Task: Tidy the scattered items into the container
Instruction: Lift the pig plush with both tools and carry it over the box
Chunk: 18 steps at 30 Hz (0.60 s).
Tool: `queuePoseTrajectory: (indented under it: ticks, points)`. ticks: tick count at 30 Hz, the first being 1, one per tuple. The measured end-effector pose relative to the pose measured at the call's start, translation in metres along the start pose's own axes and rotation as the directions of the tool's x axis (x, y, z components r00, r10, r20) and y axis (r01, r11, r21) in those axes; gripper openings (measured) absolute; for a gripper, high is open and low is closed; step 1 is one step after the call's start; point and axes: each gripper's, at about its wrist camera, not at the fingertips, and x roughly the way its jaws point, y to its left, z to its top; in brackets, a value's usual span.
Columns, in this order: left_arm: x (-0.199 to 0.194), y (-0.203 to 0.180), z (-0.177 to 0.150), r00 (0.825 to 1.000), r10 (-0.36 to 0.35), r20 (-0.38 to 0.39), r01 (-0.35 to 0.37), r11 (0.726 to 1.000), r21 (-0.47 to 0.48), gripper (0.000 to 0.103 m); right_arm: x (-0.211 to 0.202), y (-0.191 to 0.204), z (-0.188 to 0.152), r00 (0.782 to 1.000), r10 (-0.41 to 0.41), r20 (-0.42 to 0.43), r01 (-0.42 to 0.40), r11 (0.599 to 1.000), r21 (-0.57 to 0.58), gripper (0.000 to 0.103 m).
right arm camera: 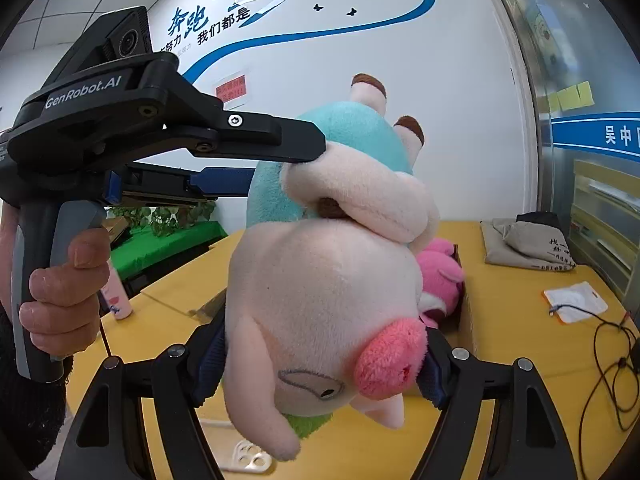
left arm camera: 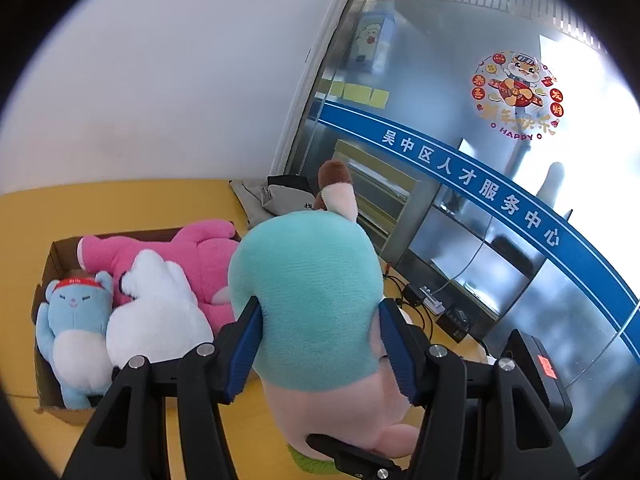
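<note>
The plush pig is clamped by the left gripper around its teal body. Its head is squeezed between the right gripper pads.

Place: an office, a public service centre by its signage.
Glass partition: blue band of Chinese lettering; festive sticker above the band.
White wall, left of the partition: blue slogan lettering, butterfly decals.
Yellow desk, below the partition: cables.

Bright even indoor light, fisheye-curved dark edges, window glare, slight blur
</note>
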Motion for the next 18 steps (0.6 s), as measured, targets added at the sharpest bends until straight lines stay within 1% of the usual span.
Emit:
queuePoseTrajectory:
  ticks: [3,5,8,10,12,13,14,15,16,17,18]
  points:
    - [0.032,0.014,0.018,1.000,0.022,-0.011,-0.022,1.000,0.000,0.057,0.027,-0.023,0.010,1.000,0.006,-0.008,-0.006,1.000,0.014,0.082]
    - [0.059,0.027,0.024,0.999,0.031,-0.034,-0.031,1.000,0.000,0.058,0.047,-0.038,0.011,1.000,-0.001,-0.022,0.001,1.000,0.019,0.082]
    - [0.104,0.054,0.027,0.995,0.032,-0.091,-0.037,0.998,-0.057,0.058,0.086,-0.060,0.003,0.998,-0.007,-0.055,0.009,1.000,0.028,0.082]
    - [0.138,0.074,0.021,0.989,0.036,-0.141,-0.050,0.994,-0.096,0.059,0.115,-0.081,-0.011,0.996,0.007,-0.093,-0.001,0.998,0.060,0.082]
    - [0.173,0.093,0.008,0.978,0.045,-0.206,-0.073,0.989,-0.128,0.059,0.143,-0.097,-0.029,0.988,-0.009,-0.154,0.020,0.997,0.075,0.082]
    - [0.193,0.105,-0.002,0.965,0.063,-0.253,-0.103,0.984,-0.146,0.059,0.157,-0.105,-0.040,0.980,-0.017,-0.200,0.035,0.996,0.082,0.083]
    - [0.209,0.115,-0.013,0.952,0.090,-0.292,-0.140,0.978,-0.155,0.059,0.165,-0.112,-0.049,0.976,0.000,-0.220,0.026,0.993,0.113,0.084]
    - [0.219,0.120,-0.020,0.951,0.090,-0.297,-0.141,0.978,-0.154,0.060,0.169,-0.119,-0.055,0.974,0.016,-0.228,0.021,0.987,0.159,0.086]
    - [0.222,0.120,-0.023,0.957,0.083,-0.278,-0.126,0.982,-0.141,0.062,0.170,-0.126,-0.058,0.973,0.022,-0.230,0.026,0.979,0.205,0.089]
    - [0.221,0.118,-0.024,0.960,0.090,-0.265,-0.126,0.984,-0.122,0.063,0.170,-0.128,-0.058,0.973,0.026,-0.229,0.027,0.974,0.225,0.090]
    - [0.220,0.116,-0.023,0.959,0.101,-0.264,-0.134,0.985,-0.112,0.063,0.169,-0.129,-0.057,0.971,0.023,-0.239,0.033,0.973,0.229,0.092]
